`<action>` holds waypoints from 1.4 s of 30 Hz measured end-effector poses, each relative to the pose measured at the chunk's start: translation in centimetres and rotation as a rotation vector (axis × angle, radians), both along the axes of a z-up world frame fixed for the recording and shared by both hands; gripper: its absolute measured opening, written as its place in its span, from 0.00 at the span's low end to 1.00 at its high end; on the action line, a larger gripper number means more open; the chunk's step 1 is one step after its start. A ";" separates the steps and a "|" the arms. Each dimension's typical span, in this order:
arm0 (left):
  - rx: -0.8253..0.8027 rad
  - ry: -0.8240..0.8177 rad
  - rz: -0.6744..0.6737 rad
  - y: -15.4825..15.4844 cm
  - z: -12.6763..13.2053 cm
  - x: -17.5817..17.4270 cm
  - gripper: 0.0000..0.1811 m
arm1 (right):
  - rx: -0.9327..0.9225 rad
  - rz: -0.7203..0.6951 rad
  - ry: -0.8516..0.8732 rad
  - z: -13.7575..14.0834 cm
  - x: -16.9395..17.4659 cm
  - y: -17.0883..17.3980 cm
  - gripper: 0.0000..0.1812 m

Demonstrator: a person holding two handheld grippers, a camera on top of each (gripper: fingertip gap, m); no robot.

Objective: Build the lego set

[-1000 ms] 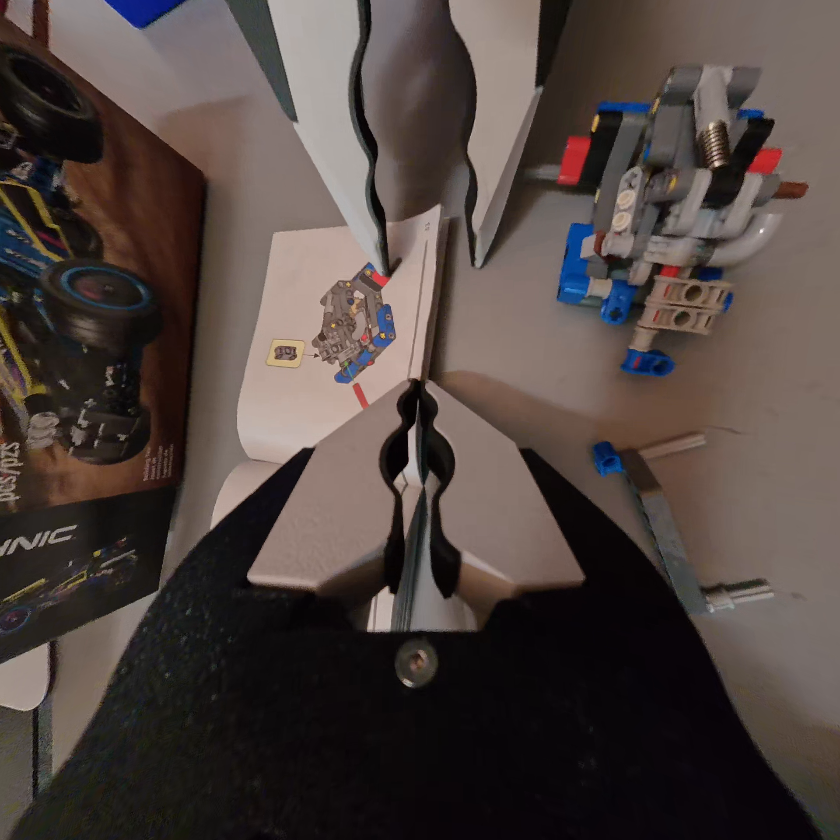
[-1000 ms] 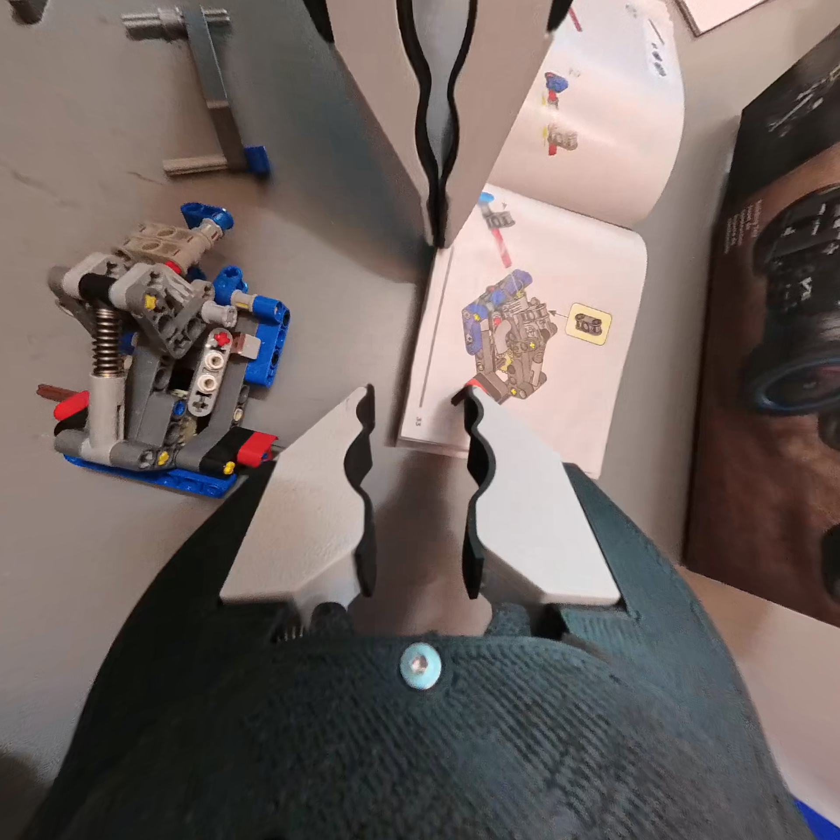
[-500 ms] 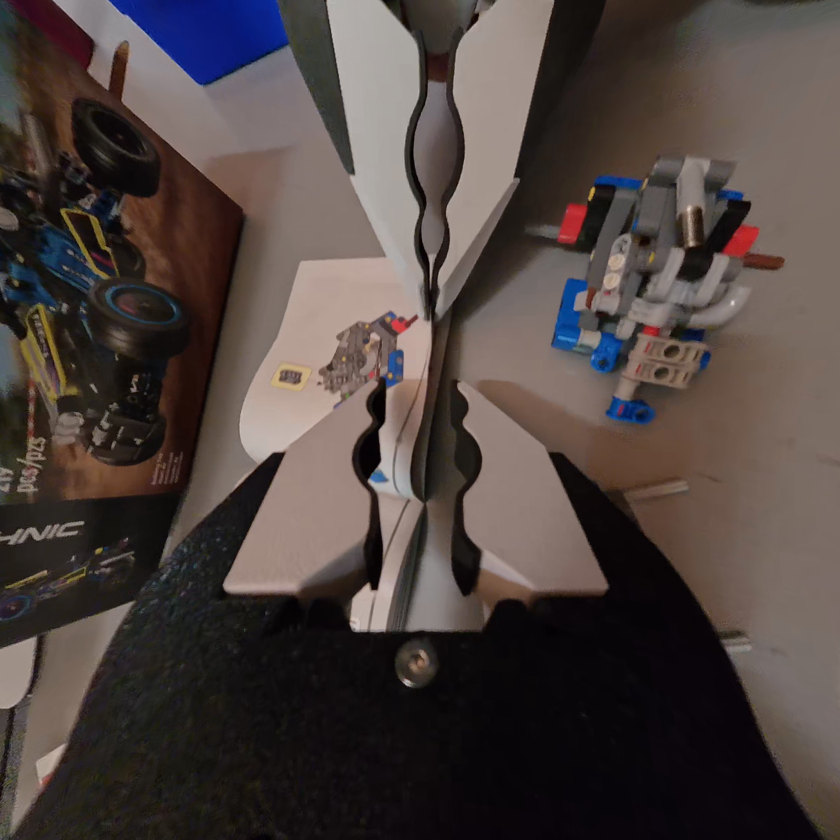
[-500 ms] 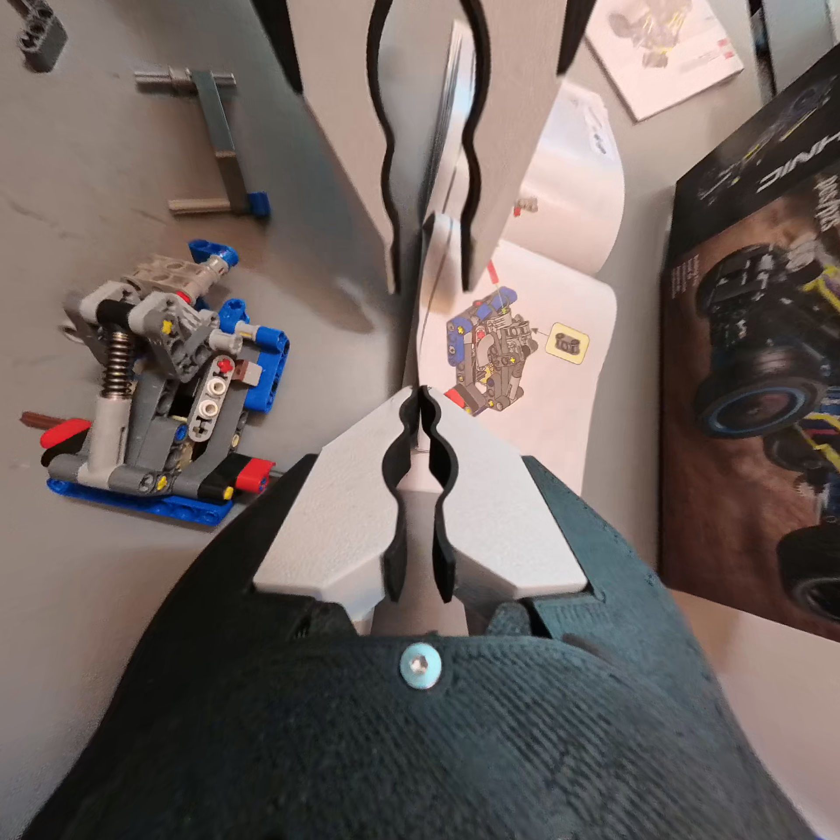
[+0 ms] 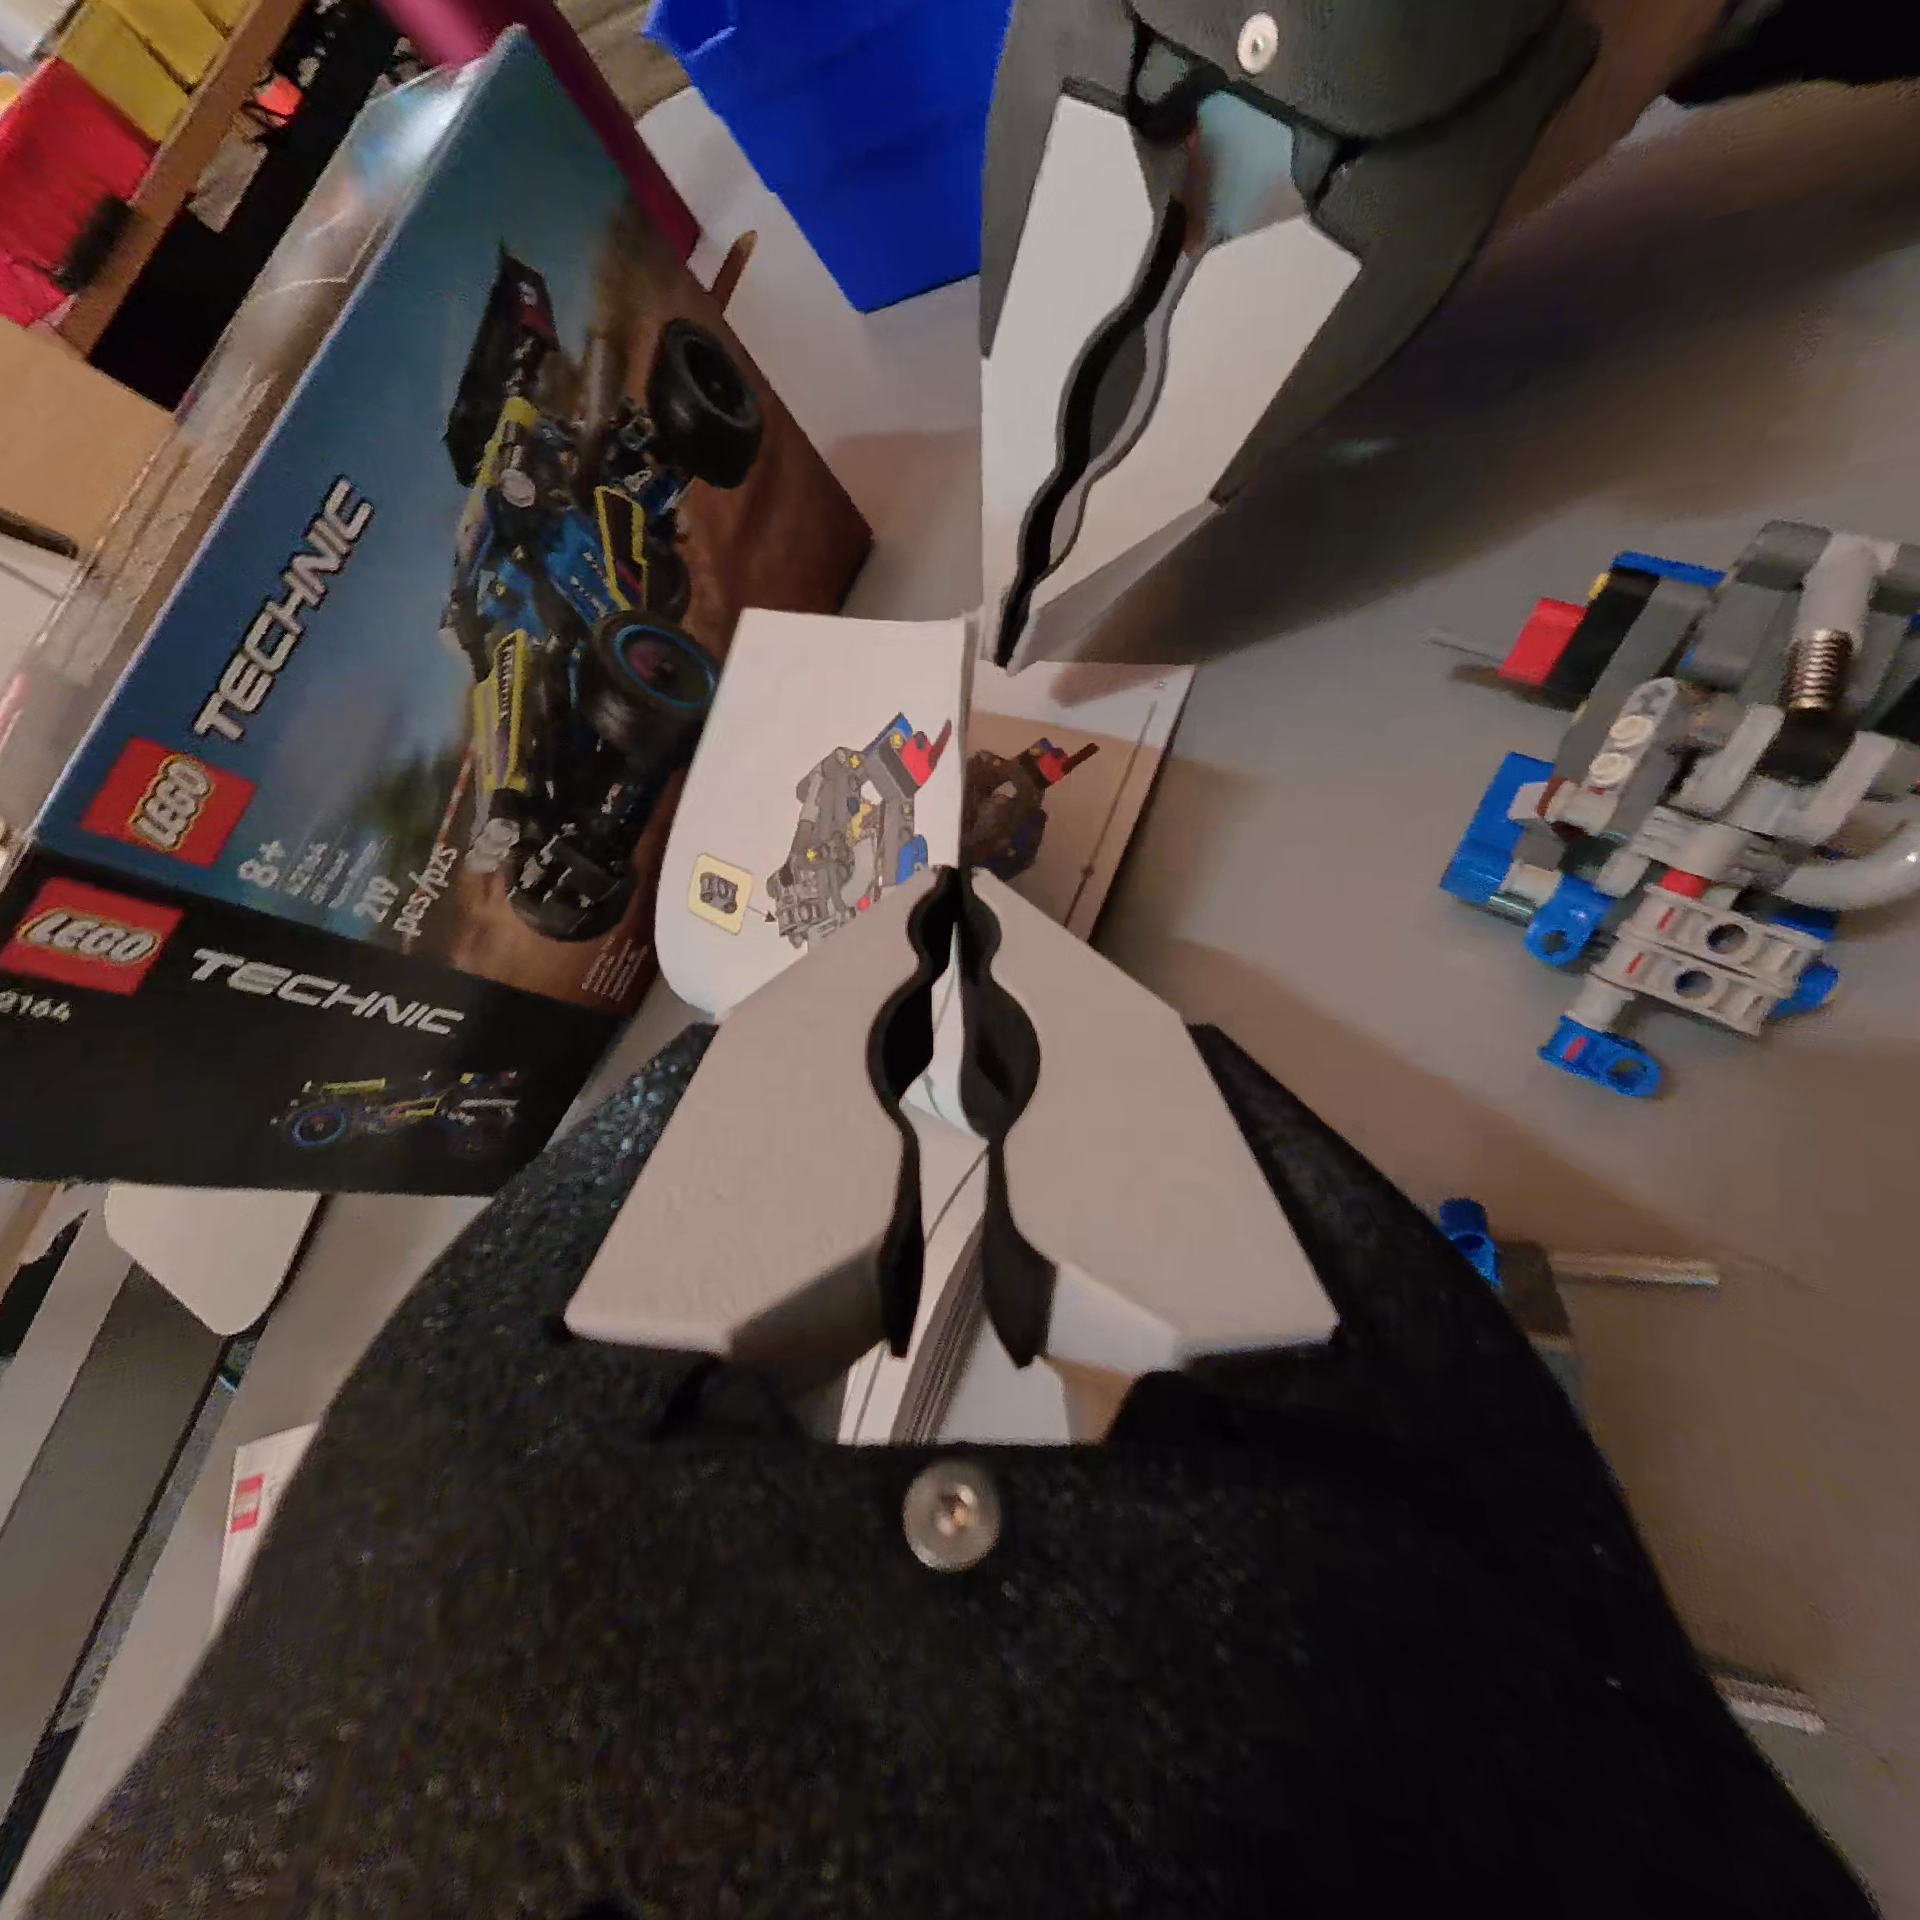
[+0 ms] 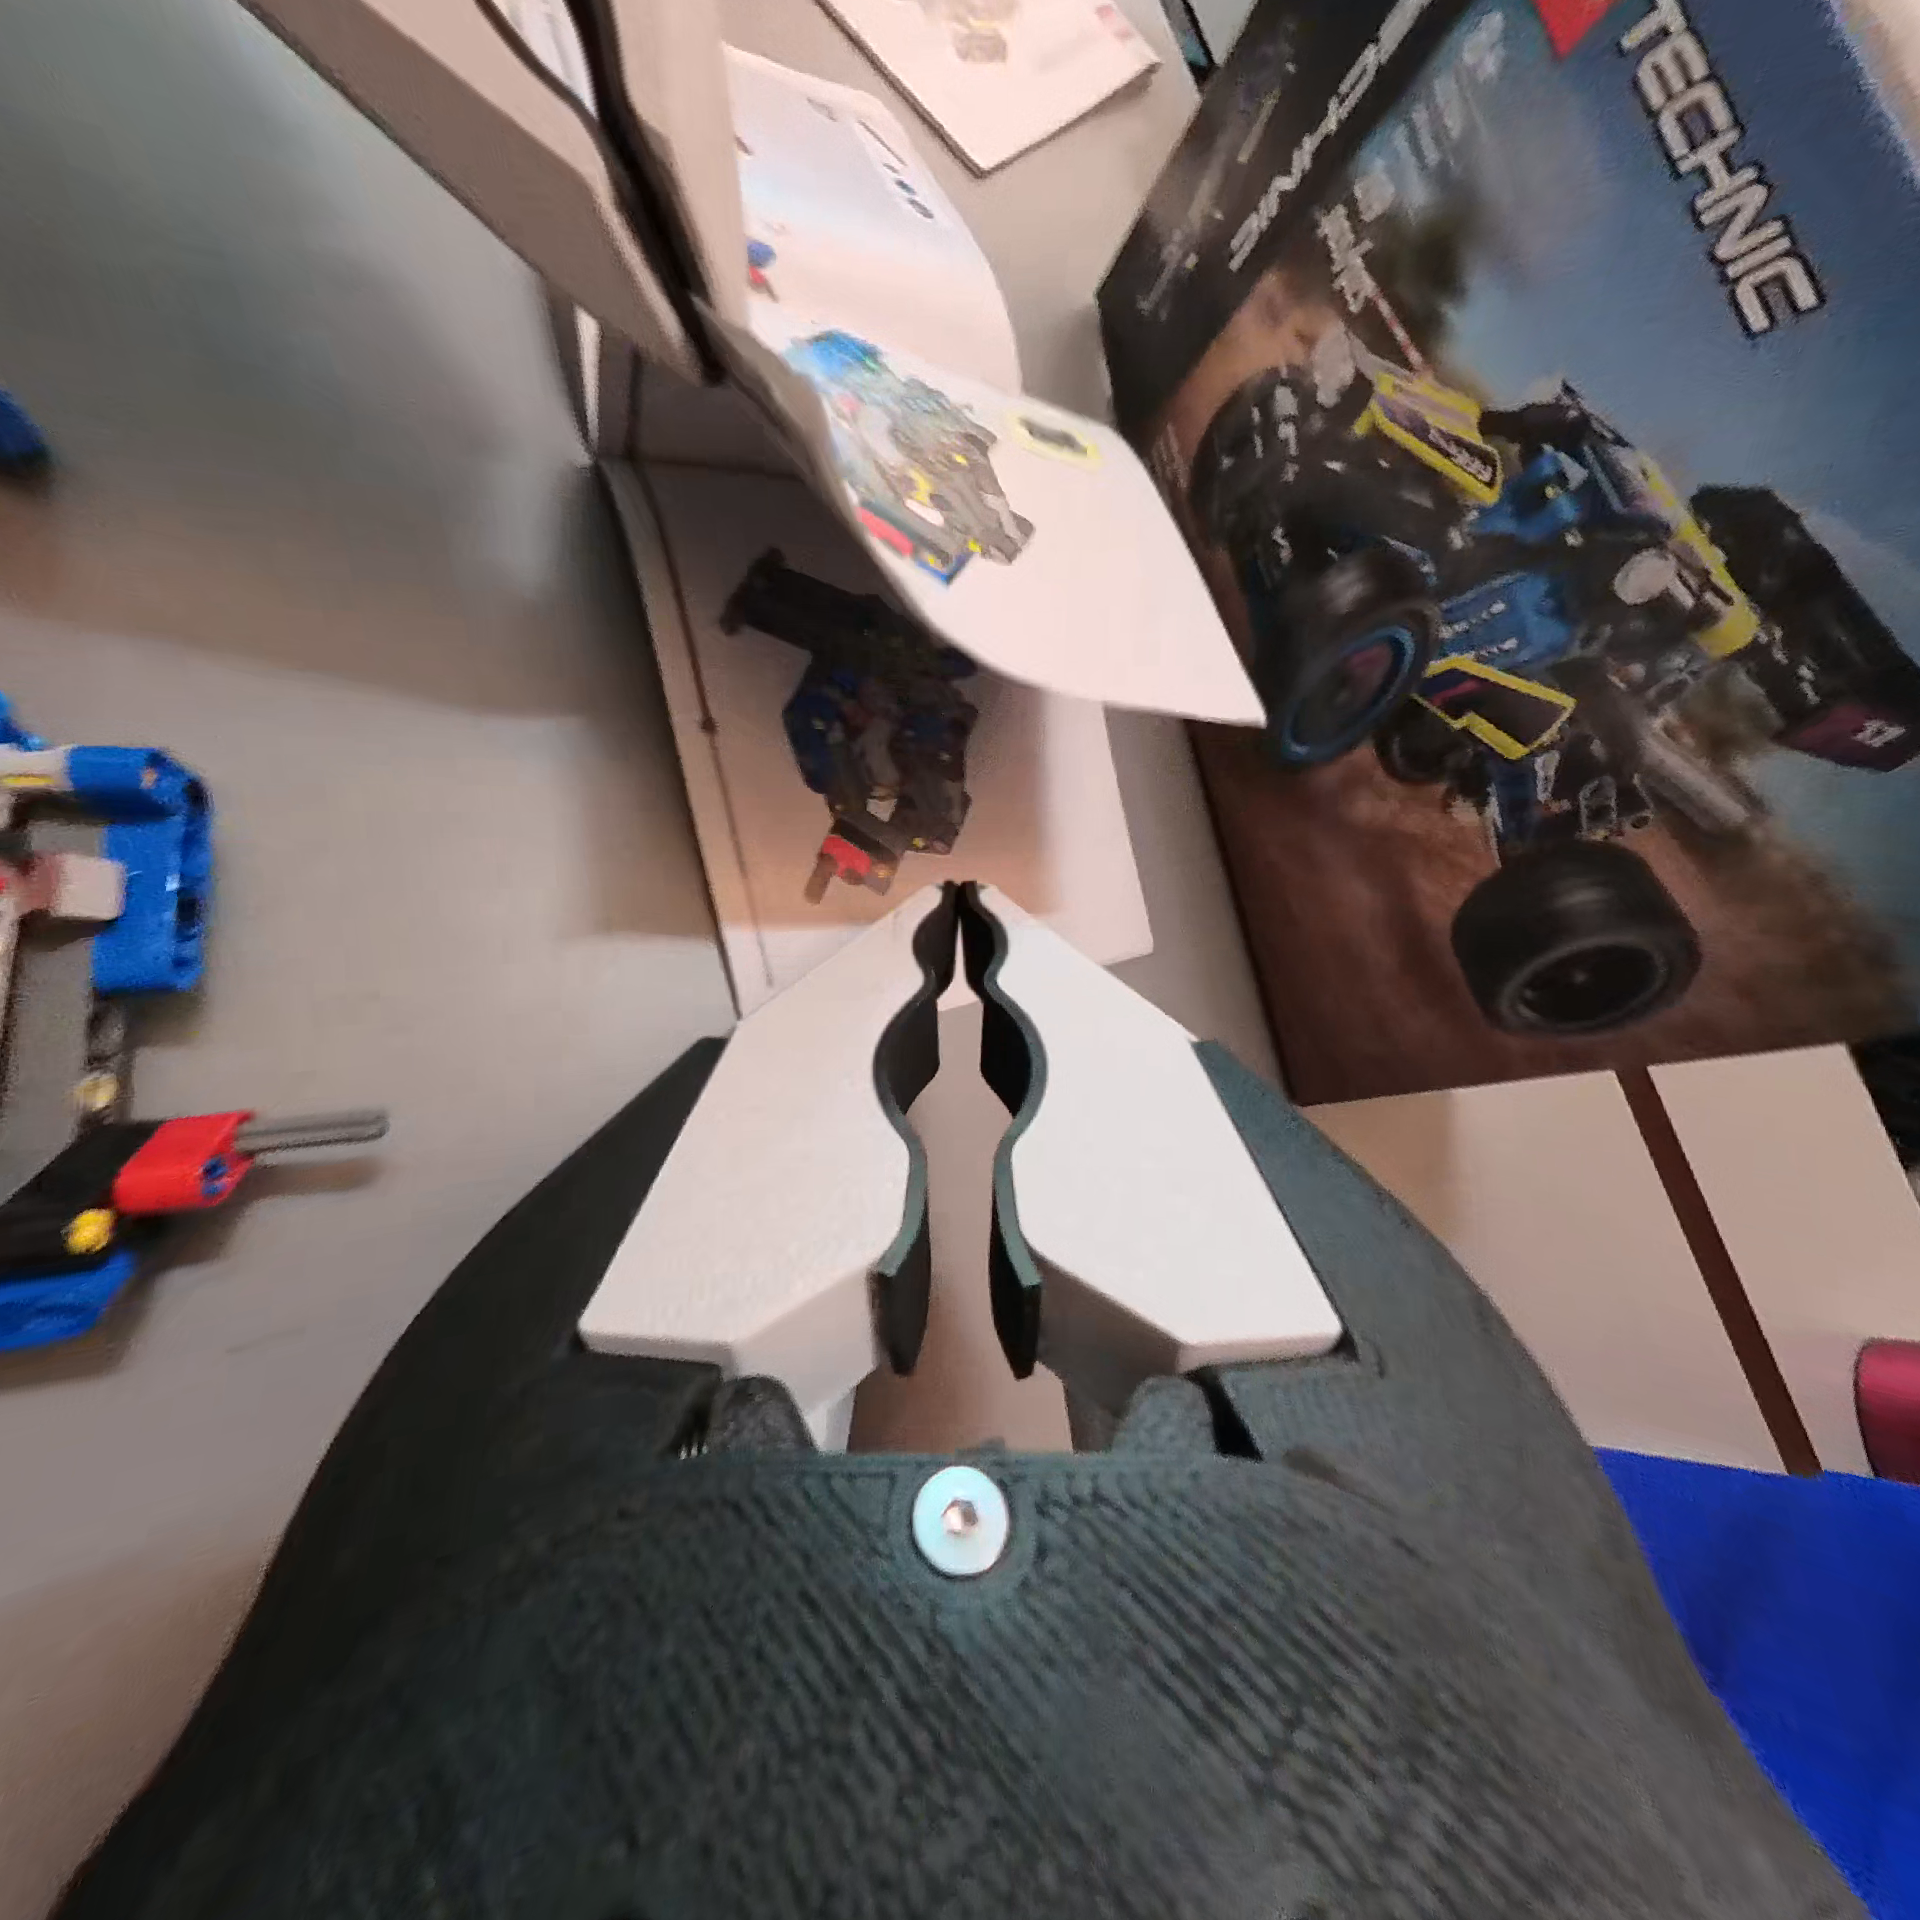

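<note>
The open instruction booklet lies on the grey table. My left gripper [image 5: 954, 888] is shut on one page [image 5: 821, 748] and holds it lifted and curled; the left gripper also shows in the right wrist view [image 6: 707, 353] pinching that page [image 6: 1049, 582]. The page below [image 6: 1081, 831] lies flat. My right gripper [image 6: 956, 891] is shut with nothing seen between its tips, hovering over the flat page's near corner; in the left wrist view it [image 5: 1013, 649] hangs by the lifted page's far edge. The part-built grey, blue and red model [image 5: 1704, 821] sits on the table to the side [image 6: 104, 862].
The set's box [image 5: 364, 675] stands close beside the booklet [image 6: 1558, 520]. A blue bin [image 5: 831, 135] is behind it. A loose blue-tipped axle part [image 5: 1465, 1242] lies near my left gripper. A second leaflet [image 6: 997, 73] lies farther off. One gripper's finger ends stand about 9 centimeters off the other's.
My left gripper opened, then shut again on the page and lifted it toward the box. My right gripper closed on the page edge, then came off it and stays shut.
</note>
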State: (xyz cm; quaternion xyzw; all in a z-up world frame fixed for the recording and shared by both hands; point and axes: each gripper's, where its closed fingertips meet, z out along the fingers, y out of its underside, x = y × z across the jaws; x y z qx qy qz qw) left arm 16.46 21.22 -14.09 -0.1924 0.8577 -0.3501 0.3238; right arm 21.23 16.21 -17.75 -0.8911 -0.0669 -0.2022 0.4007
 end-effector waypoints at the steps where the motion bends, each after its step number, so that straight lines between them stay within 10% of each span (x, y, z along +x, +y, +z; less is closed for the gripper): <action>1: -0.009 -0.004 0.007 0.1 0.1 0.0 0.00 | 0.001 -0.008 -0.001 -0.2 0.2 0.1 0.00; 19: -0.275 0.037 0.342 8.7 -0.1 -0.7 0.02 | -0.101 0.160 -0.026 -2.3 -2.5 0.4 0.00; 42: -0.216 0.193 0.355 9.2 -4.7 -2.9 0.01 | -0.038 0.249 0.056 -2.2 -5.4 -1.5 0.00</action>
